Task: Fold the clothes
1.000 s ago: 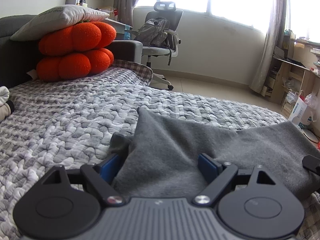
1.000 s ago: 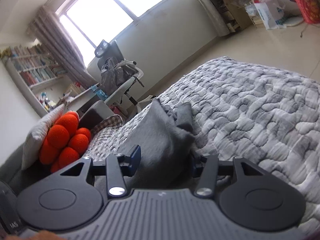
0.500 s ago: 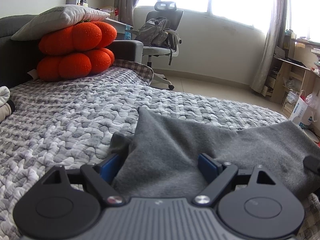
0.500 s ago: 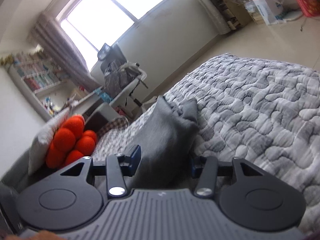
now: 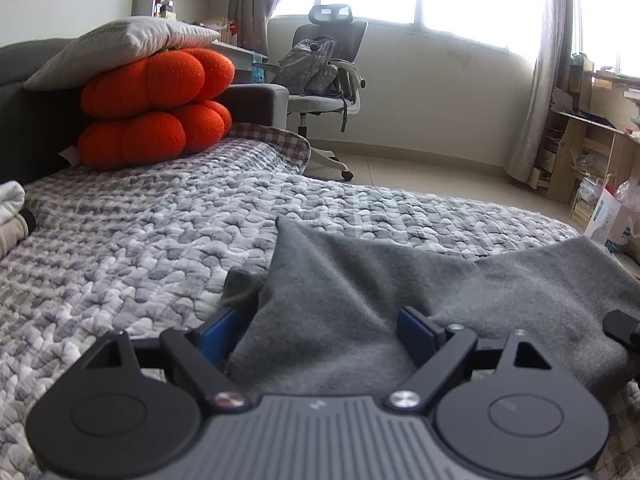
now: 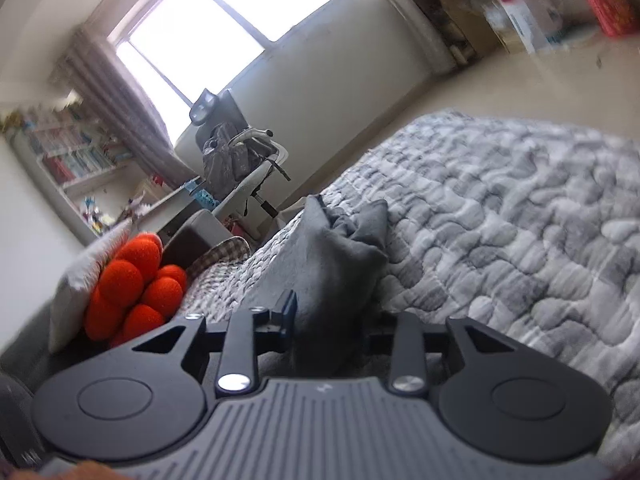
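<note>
The left gripper (image 5: pixel 320 332) stands wide, its 2 blue pads (image 5: pixel 414 334) apart, and a raised fold of the grey garment (image 5: pixel 360 280) lies between them; the cloth fills the gap, but I cannot say for sure if the pads press on it, they seem only to stand beside it. The right gripper (image 6: pixel 332 320) is closing; its jaws are narrower, and a bunched ridge of the same grey garment (image 6: pixel 328 264) sits between them, touching the left pad; the right pad is hidden behind the cloth, so how firm the grip is I cannot tell, and this view is a little blurred.

The garment lies on the grey and white quilted bedspread (image 5: pixel 140 248), near its front edge; from the left gripper it spreads to the right, where a dark tip of the other tool (image 5: pixel 620 324) shows at the edge of the view. Further back on the bed, 2 orange pumpkin cushions (image 5: pixel 156 112) are stacked against a dark headboard, with a pale pillow (image 5: pixel 120 48) on top of them. At the far left some folded light clothes (image 5: pixel 12 216) rest on the bedspread. Beyond the bed stands an office chair (image 5: pixel 328 80) with a grey backpack (image 5: pixel 312 68) on its seat, under a bright window.
</note>
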